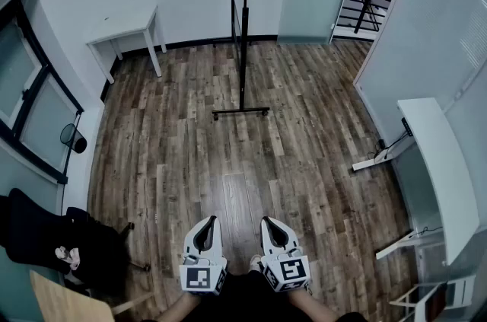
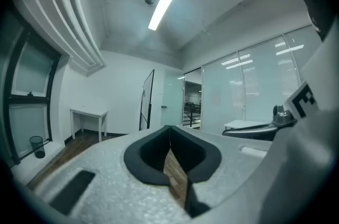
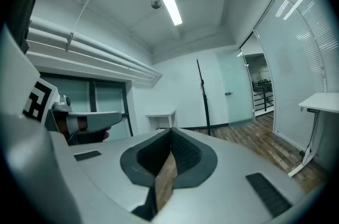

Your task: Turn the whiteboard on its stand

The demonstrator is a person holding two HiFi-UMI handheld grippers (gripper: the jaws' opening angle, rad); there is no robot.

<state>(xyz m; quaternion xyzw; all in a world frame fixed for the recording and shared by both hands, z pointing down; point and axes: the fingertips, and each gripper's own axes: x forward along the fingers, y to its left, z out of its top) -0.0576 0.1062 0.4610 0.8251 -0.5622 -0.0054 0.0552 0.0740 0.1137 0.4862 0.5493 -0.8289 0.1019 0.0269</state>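
The whiteboard (image 1: pixel 245 16) is seen edge-on at upper centre. The left claw (image 1: pixel 210 221) and right claw (image 1: pixel 267 222) are held closed and empty at bottom centre, well apart from it.

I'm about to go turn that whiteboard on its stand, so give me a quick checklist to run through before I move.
1. The whiteboard in sight: ok, edge-on across the room.
2. Board within reach: not ok, a long stretch of floor lies between.
3. The left gripper free: ok, jaws together on nothing.
4. The right gripper free: ok, jaws together on nothing.
5. Jaws open for a grip: not ok, both shut.
6. The stand's base steady: cannot tell, too small.
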